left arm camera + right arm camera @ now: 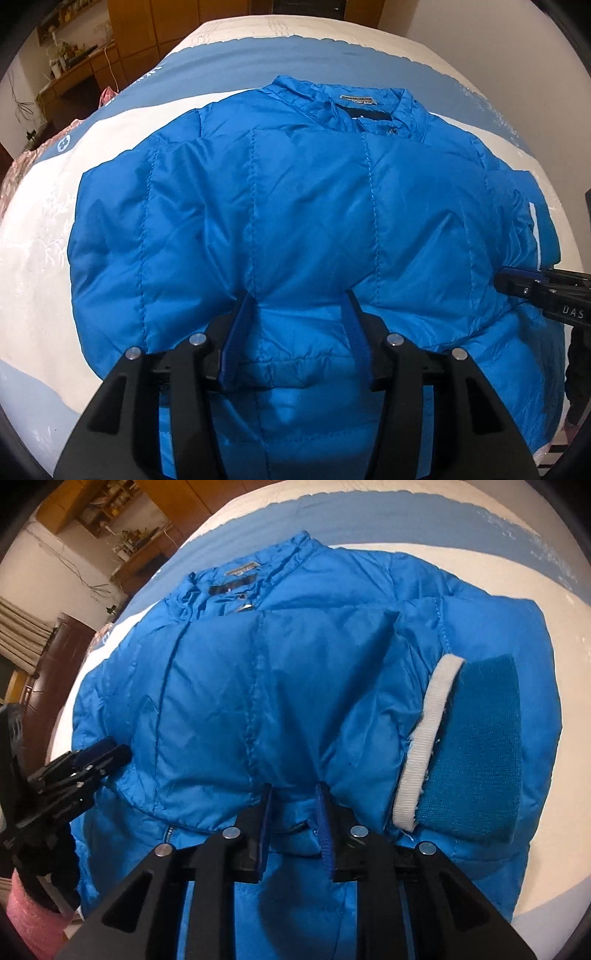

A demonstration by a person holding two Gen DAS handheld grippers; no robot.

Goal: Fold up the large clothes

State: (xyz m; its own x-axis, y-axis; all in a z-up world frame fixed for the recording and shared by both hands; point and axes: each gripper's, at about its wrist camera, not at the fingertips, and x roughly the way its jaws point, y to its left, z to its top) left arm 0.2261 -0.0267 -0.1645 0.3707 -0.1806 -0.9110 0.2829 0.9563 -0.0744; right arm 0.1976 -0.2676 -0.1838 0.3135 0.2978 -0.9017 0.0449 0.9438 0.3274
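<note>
A bright blue puffer jacket (295,203) lies front up on the bed, its collar and grey label (360,99) at the far end. My left gripper (297,302) is shut on a thick fold of the jacket's near hem, and puffy fabric fills the gap between its blue pads. In the right wrist view my right gripper (293,794) is shut on a thinner pinch of the same hem. A sleeve lies folded over the body, with a white band (428,746) and a teal knit cuff (480,746). Each gripper shows in the other's view, the right gripper (517,284) at the right and the left gripper (107,755) at the left.
The bed cover (44,240) is white with pale blue bands and extends around the jacket on all sides. A wooden desk with shelves and small items (74,70) stands beyond the bed's far left corner. Something pink (33,915) sits at the near left edge.
</note>
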